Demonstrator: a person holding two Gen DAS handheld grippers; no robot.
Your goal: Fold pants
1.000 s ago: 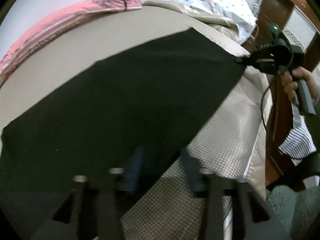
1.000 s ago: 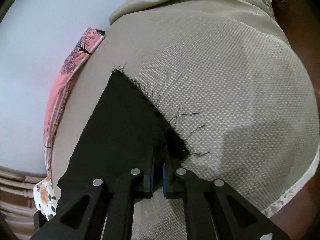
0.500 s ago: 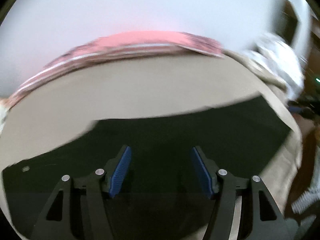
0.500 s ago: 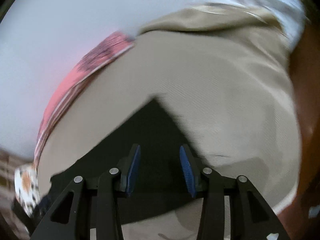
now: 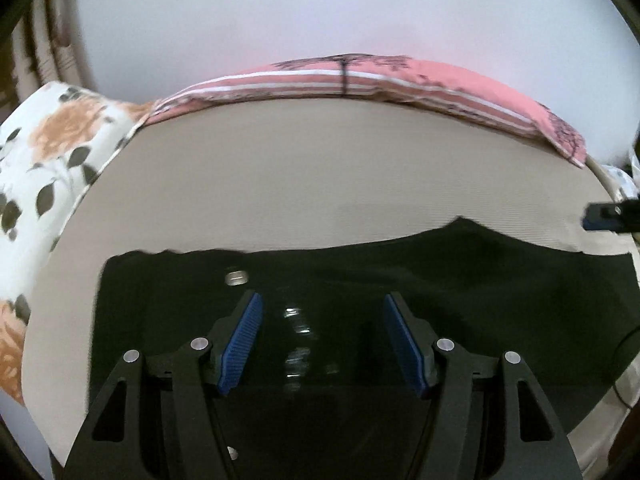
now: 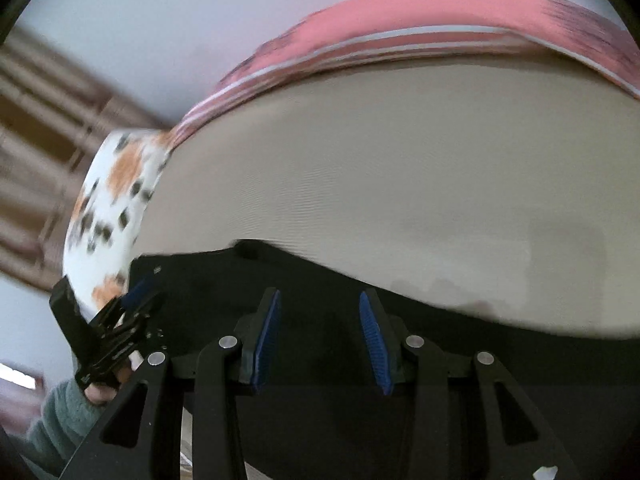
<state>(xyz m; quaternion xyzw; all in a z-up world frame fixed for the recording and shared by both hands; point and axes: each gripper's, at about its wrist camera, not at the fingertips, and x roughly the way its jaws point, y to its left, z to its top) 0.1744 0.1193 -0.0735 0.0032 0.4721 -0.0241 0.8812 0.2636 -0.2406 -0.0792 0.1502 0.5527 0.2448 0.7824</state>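
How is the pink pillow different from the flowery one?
The pink pillow has stripes and black tree prints; the flowery pillow is white with orange blooms and dark leaves. The pink pillow lies along the bed's far edge by the wall; the flowery pillow sits at the left end. Both rest on the beige bedcover.

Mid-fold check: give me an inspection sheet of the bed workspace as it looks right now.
Surface: beige bedspread, flat.
Job's things: black pants lying on it, upper edge uneven.
Clutter: floral pillow at the left, pink striped bedding along the far edge.
Grippers: left hand-held gripper open, over the pants; right hand-held gripper open, over the pants.
Cables: thin dark cable at the right edge.
Surroundings: plain pale wall.
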